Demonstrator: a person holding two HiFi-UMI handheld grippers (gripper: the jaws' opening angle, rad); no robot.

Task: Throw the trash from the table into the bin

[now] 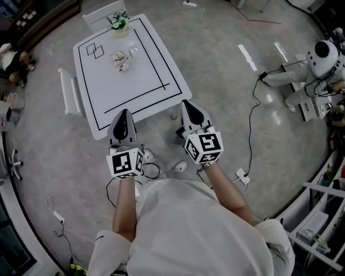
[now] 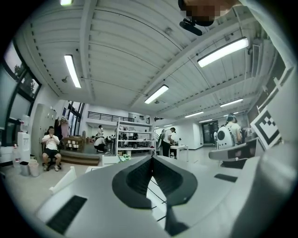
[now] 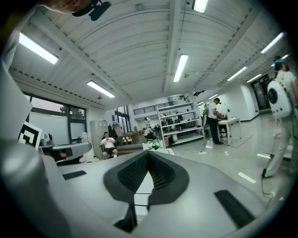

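Crumpled wrappers and a bit of clear plastic, the trash [image 1: 122, 60], lie on the far part of a white table [image 1: 135, 89] marked with black lines. A small potted plant [image 1: 118, 22] stands at the table's far edge. My left gripper [image 1: 123, 112] and right gripper [image 1: 185, 103] are held side by side in front of my chest, over the table's near edge and well short of the trash. Both point level towards the table. The left gripper's [image 2: 152, 157] jaws meet at the tips with nothing between them, and so do the right gripper's [image 3: 148, 152]. No bin near the table shows in the head view.
White chairs stand at the table's left side [image 1: 69, 91] and far end [image 1: 101, 13]. Cables [image 1: 251, 124] trail over the floor on the right. A white robot [image 1: 322, 58] stands at the far right, with shelving [image 1: 323, 215] below it. A person [image 2: 50, 148] sits by two small pails [image 2: 29, 168].
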